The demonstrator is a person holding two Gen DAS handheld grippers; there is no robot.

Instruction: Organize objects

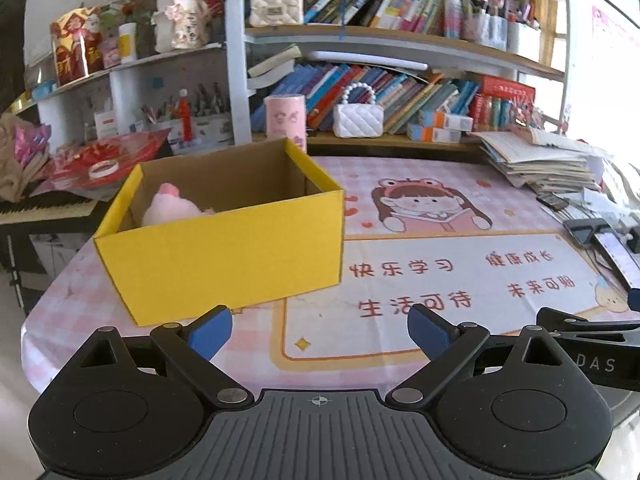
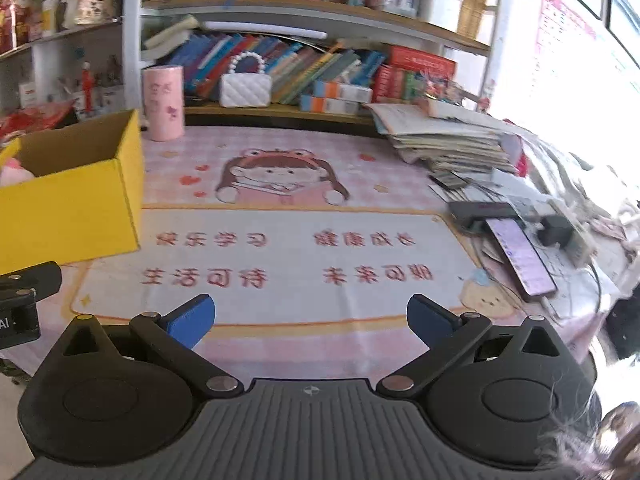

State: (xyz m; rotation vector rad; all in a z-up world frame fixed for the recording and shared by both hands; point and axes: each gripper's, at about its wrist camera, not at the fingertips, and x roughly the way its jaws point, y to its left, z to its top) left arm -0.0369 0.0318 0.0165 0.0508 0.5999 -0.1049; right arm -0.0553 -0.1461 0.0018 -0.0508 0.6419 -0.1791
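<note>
A yellow cardboard box [image 1: 224,256] stands open on the pink table mat [image 1: 440,280], left of centre. A pink plush toy [image 1: 172,210] lies inside it at the left end. My left gripper [image 1: 320,332] is open and empty, just in front of the box's near wall. My right gripper [image 2: 310,320] is open and empty over the mat, to the right of the box [image 2: 72,216]. The plush [image 2: 14,174] shows at the left edge of the right wrist view. The right gripper's body shows at the right edge of the left wrist view [image 1: 592,336].
A pink cylinder [image 1: 286,120] and a white quilted purse [image 1: 358,118] stand at the table's back by the bookshelf. A stack of papers [image 2: 448,140] lies at back right. A phone [image 2: 520,256] and black devices lie at the right edge.
</note>
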